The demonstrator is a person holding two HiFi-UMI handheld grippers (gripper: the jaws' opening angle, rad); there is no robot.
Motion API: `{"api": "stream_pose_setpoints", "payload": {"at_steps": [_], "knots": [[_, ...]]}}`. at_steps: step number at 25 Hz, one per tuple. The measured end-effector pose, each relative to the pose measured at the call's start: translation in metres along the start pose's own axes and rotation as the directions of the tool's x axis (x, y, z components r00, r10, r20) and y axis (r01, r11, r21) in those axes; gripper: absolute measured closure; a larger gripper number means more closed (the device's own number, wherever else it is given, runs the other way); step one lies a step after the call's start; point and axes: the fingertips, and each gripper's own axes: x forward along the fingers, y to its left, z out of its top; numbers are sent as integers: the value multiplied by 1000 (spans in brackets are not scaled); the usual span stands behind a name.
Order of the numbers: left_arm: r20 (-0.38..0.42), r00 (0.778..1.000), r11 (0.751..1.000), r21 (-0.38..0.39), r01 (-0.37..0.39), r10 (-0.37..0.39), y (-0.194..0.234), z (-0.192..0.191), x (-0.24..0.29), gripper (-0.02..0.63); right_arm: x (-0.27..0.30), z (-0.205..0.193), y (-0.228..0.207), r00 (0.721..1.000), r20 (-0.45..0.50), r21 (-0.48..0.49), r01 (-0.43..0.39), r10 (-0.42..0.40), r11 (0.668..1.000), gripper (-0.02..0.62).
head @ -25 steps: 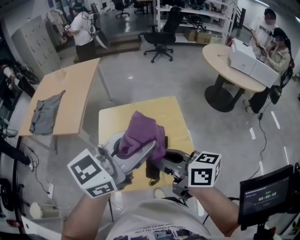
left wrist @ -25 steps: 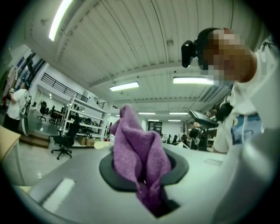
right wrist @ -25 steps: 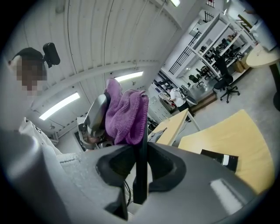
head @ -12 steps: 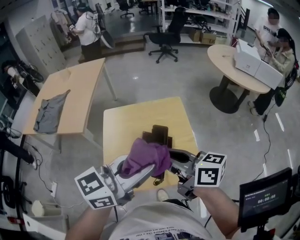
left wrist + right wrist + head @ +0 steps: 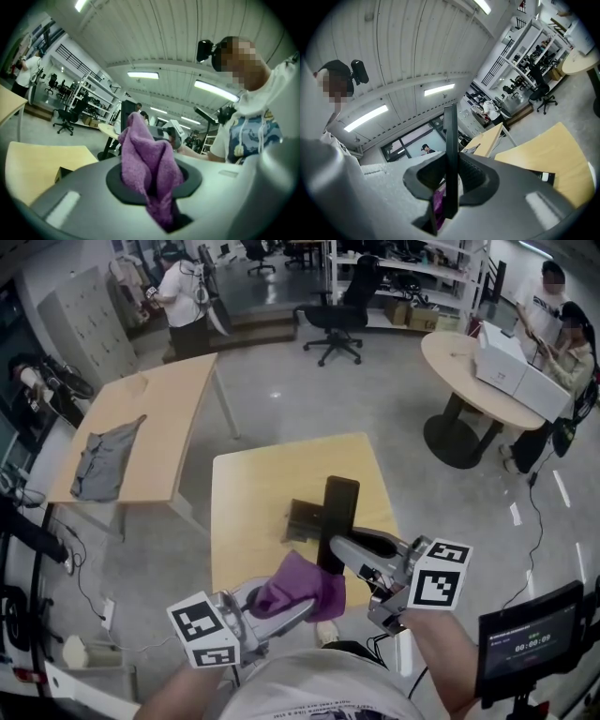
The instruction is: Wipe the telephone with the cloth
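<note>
In the lower middle of the frame the left claw (image 5: 298, 607) is closed on the purple cloth (image 5: 302, 585), and just to its right the right claw (image 5: 343, 549) clamps the near end of the black telephone (image 5: 338, 510), held over the worktop (image 5: 248, 512).

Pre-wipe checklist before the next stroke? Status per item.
1. Telephone clamped upright in the right gripper: ok.
2. Cloth clamped in the left gripper: ok.
3. Enough cloth bunched past the pads to wipe with: ok.
4. Cloth touching the telephone: cannot tell; in the head view they overlap at its lower end.
5. Telephone's upper face uncovered: ok.
6. Clearance from the dark box on the table: cannot tell.
</note>
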Motion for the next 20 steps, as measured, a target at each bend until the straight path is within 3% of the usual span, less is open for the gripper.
{"api": "stream_pose_setpoints", "payload": {"at_steps": [3, 12, 17, 20], "knots": [[26, 1000, 999, 38, -9, 8, -3, 18, -10, 520, -2, -2, 3, 1000, -7, -8, -2, 2, 1000, 518], [180, 982, 981, 169, -93, 62, 5, 120, -18, 520, 2, -26, 17, 997, -69, -16, -22, 21, 1000, 518], [204, 976, 965, 229, -127, 80, 15, 147, -11, 520, 6, -35, 23, 995, -97, -19, -28, 26, 999, 518], [162, 984, 968, 227, -108, 72, 22, 140, 0, 520, 9, -38, 25, 994, -110, -23, -30, 27, 999, 518]]}}
